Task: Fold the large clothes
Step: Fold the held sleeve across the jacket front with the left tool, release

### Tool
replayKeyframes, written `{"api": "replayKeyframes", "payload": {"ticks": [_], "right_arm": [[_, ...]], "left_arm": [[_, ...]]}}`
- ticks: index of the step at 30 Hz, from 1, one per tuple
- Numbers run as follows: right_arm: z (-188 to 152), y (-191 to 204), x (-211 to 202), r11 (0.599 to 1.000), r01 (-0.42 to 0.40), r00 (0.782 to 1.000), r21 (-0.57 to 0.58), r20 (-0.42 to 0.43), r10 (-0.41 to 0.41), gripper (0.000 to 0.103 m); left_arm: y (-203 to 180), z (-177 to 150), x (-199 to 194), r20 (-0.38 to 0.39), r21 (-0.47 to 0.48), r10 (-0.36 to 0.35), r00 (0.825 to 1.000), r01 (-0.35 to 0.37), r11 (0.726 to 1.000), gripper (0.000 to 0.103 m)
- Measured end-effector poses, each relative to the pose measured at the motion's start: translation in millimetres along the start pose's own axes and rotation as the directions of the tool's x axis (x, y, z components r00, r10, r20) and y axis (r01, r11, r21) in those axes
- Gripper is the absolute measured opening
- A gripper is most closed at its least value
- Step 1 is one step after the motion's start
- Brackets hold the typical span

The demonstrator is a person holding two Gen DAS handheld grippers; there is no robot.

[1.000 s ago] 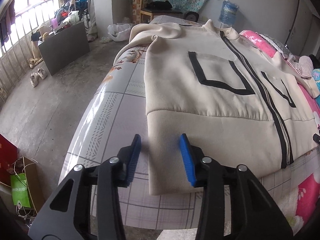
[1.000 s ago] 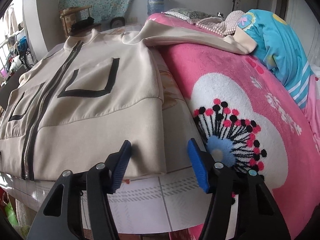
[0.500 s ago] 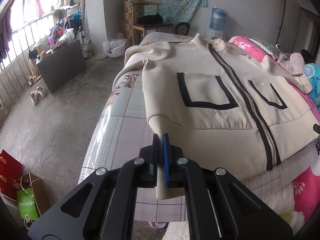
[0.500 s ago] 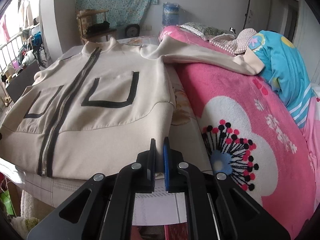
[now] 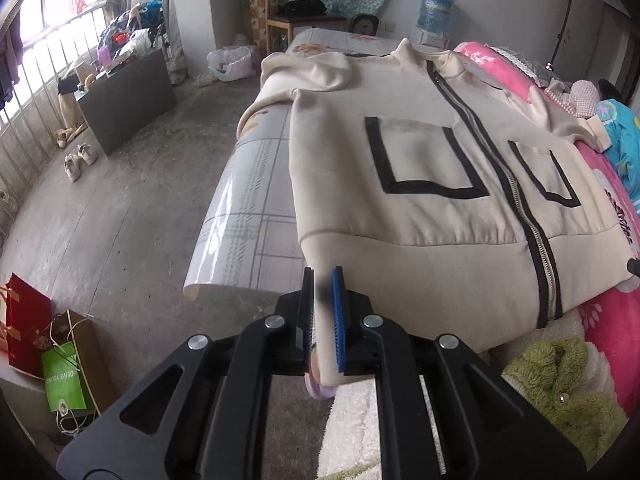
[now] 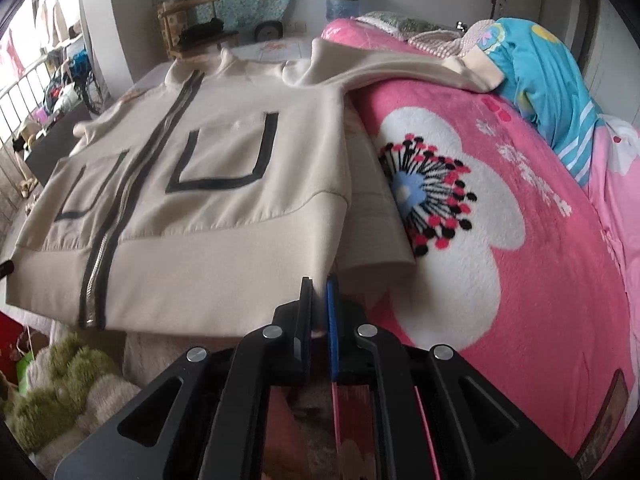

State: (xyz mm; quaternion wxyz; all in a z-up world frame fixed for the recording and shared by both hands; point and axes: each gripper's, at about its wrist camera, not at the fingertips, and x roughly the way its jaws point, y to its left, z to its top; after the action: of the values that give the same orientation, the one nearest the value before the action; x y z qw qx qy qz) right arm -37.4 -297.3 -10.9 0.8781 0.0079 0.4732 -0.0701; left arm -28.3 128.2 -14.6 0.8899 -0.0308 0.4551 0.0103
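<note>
A large beige zip jacket (image 5: 420, 236) with black-outlined pockets lies front up on the bed, collar at the far end. My left gripper (image 5: 323, 278) pinches the hem's left corner, which is lifted off the bed edge; its jaws are opening slightly with the cloth still pressed between them. In the right wrist view the jacket (image 6: 224, 232) spreads to the left, and my right gripper (image 6: 319, 286) grips the hem's right corner, its jaws also opening a little around the cloth. One sleeve (image 6: 400, 68) stretches across the pink blanket; the other sleeve (image 5: 312, 74) is bunched by the shoulder.
The bed mat (image 5: 248, 208) ends at the left above a concrete floor (image 5: 120, 220). A pink flowered blanket (image 6: 520, 220) and a blue garment (image 6: 552, 80) lie on the right. Green plush (image 5: 560, 384) sits below the hem. Shopping bags (image 5: 60, 360) stand on the floor.
Both grippers went from open astride the hem to shut on its corners, then pulled back and up, dragging the jacket's hem off the bed edge toward me.
</note>
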Motion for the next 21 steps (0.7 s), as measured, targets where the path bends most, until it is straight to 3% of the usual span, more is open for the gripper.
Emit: {"api": "replayKeyframes", "payload": {"ticks": [2, 4, 6, 9, 12, 17, 21], "right_arm": [[0.2, 1.9, -7.4, 0.999, 0.021, 1.000, -0.030, 0.007, -0.021, 0.017], [6.6, 4.4, -25.7, 0.999, 0.031, 0.998, -0.042, 0.063, -0.028, 0.033], [19.4, 7.0, -43.0, 0.999, 0.022, 0.991, -0.048, 0.134, -0.015, 0.056], [43.6, 24.7, -53.5, 0.996, -0.032, 0.976, -0.088, 0.213, 0.051, 0.069], [70.7, 54.8, -40.6, 0.986, -0.097, 0.966, -0.135, 0.224, 0.126, 0.080], [118.8, 119.1, 13.8, 0.966, -0.168, 0.967, -0.198, 0.156, 0.201, 0.094], [149.8, 151.5, 61.0, 0.971, -0.153, 0.978, -0.184, 0.115, 0.176, 0.096]], "left_arm": [[9.2, 2.4, -7.5, 0.020, -0.024, -0.007, 1.000, 0.008, 1.000, 0.014], [13.4, 8.3, -19.0, 0.071, -0.030, -0.007, 0.997, 0.009, 0.999, 0.038], [10.8, 21.2, -28.2, 0.131, -0.020, 0.012, 0.991, -0.010, 1.000, 0.053], [-1.8, 47.0, -26.8, 0.168, -0.005, 0.006, 0.986, -0.005, 1.000, 0.066], [-21.3, 73.5, -9.6, 0.168, 0.013, -0.015, 0.986, 0.013, 1.000, 0.082], [-51.8, 116.9, 42.7, 0.134, 0.062, 0.004, 0.991, -0.012, 0.998, 0.087], [-67.8, 141.7, 96.5, 0.071, 0.071, 0.049, 0.996, -0.054, 0.996, 0.088]]}}
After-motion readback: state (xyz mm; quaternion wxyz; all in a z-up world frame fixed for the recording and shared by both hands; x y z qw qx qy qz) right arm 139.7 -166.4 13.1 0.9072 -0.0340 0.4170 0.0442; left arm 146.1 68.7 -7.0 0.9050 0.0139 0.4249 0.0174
